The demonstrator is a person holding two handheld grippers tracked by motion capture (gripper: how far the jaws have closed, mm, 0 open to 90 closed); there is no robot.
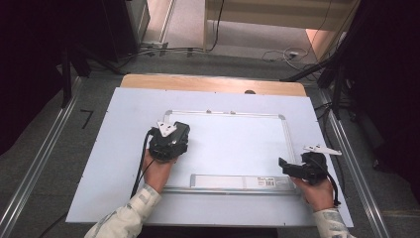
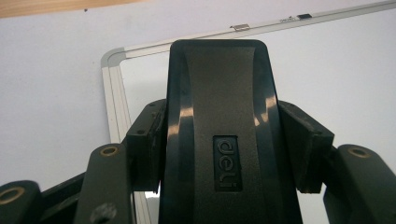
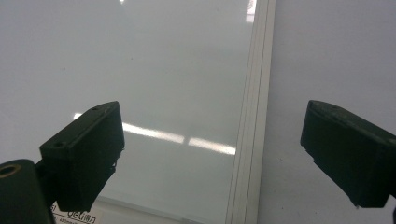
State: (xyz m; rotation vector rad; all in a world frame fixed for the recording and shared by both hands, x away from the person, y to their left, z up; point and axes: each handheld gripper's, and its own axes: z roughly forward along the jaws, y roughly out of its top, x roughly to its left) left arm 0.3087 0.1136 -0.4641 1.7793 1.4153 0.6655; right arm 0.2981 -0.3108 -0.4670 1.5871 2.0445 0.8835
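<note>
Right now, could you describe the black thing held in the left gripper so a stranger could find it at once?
Find the whiteboard lying flat on the pale table. Above its near-left part, the left gripper is shut on a black eraser. It is a glossy black block with a small raised logo on its back, the sole loose item on the board.

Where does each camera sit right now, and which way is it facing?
High view: above the person's side, looking forward and down on the whiteboard; both forearms, left gripper, right gripper.
Left gripper view: along jaws clamped on a black eraser.
Right gripper view: along open jaws straddling the board's frame.
All three show the whiteboard.
</note>
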